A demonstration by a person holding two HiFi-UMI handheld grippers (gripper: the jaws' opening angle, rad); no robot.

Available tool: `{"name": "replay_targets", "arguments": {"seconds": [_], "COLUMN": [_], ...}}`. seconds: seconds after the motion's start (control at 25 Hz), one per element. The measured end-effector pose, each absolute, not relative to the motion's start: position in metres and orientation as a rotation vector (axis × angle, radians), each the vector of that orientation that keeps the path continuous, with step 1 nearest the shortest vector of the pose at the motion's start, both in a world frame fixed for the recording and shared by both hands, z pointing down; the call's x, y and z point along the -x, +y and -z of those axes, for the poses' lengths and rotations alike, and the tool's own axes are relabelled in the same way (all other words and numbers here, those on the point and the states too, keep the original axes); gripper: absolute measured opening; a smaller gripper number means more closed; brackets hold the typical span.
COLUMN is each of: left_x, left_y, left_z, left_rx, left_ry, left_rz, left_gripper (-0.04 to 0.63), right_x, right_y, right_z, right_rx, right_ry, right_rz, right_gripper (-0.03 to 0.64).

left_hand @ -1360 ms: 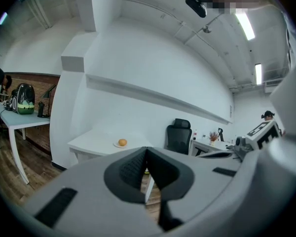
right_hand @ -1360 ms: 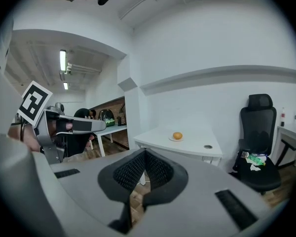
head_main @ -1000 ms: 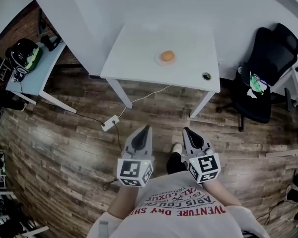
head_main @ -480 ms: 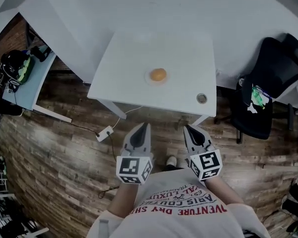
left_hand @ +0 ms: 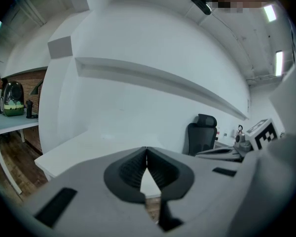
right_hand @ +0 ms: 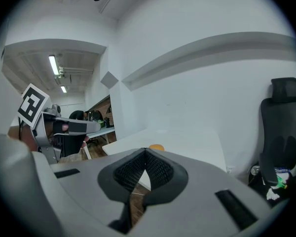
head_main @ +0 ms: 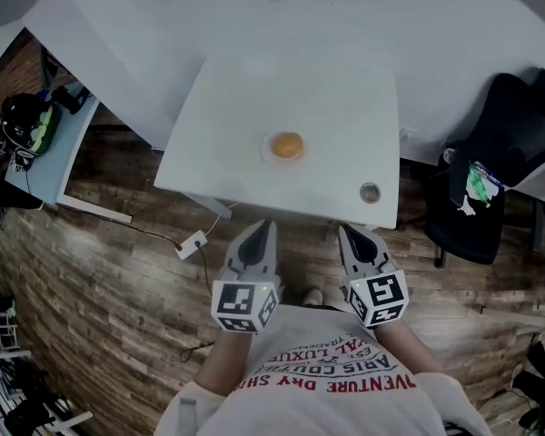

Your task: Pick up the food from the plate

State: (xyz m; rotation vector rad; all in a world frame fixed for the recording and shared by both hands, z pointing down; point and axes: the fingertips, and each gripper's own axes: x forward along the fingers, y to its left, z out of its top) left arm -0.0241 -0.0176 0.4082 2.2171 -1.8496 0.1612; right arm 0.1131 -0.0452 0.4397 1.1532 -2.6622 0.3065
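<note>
The fingers of my left gripper (left_hand: 146,150) are pressed together tip to tip with nothing between them. Those of my right gripper (right_hand: 145,151) are closed and empty in the same way. In the head view both grippers, left (head_main: 269,228) and right (head_main: 343,229), hang over the wooden floor (head_main: 118,280), short of the near edge of the worktop (head_main: 245,98) and pointing towards it.

The food (head_main: 287,143), a small round orange piece, sits on a white plate (head_main: 266,153) near the middle of the worktop, straight ahead of me and well apart from both sets of fingers. It looks nearly round, so I see no long axis to line up with. From above it lies a little closer to the left gripper's line than to the right's. The right gripper view, though, shows it (right_hand: 157,147) just above the closed tips, while I cannot make it out in the left gripper view. I judge either could reach it, but the fingers must open first.

A small round object (head_main: 370,192), too small to identify, stands near the worktop's right front corner, and a black chair (head_main: 490,143) is off to the right.

As for writing, my shirt (head_main: 331,380) carries red print, upside down from here, and I can make out part of it: "VENTURE DRY". The cubes on the grippers show only square black-and-white markers.
</note>
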Motion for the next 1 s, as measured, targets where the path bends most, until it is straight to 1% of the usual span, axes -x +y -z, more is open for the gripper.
{"name": "replay_targets", "arguments": {"seconds": [0.32, 0.6, 1.0], "left_x": [0.024, 0.050, 0.088], "left_y": [-0.090, -0.172, -0.262], "left_z": [-0.419, -0.428, -0.458], "left_rx": [-2.293, -2.330, -2.407], "left_ry": [-1.746, -1.612, -1.385], "left_rz": [-0.189, -0.242, -0.351], "left_gripper": [0.008, 0.008, 0.008], "right_x": [-0.109, -0.085, -0.040], "right_y": [-0.104, -0.175, -0.270], "right_z": [-0.445, -0.451, -0.463], "right_rx": [-1.246, -1.327, -1.442], "right_ry": [-2.620, -2.545, -2.445], "right_rz": [-0.329, -0.393, -0.447], "right_gripper": [0.005, 0.005, 0.004]}}
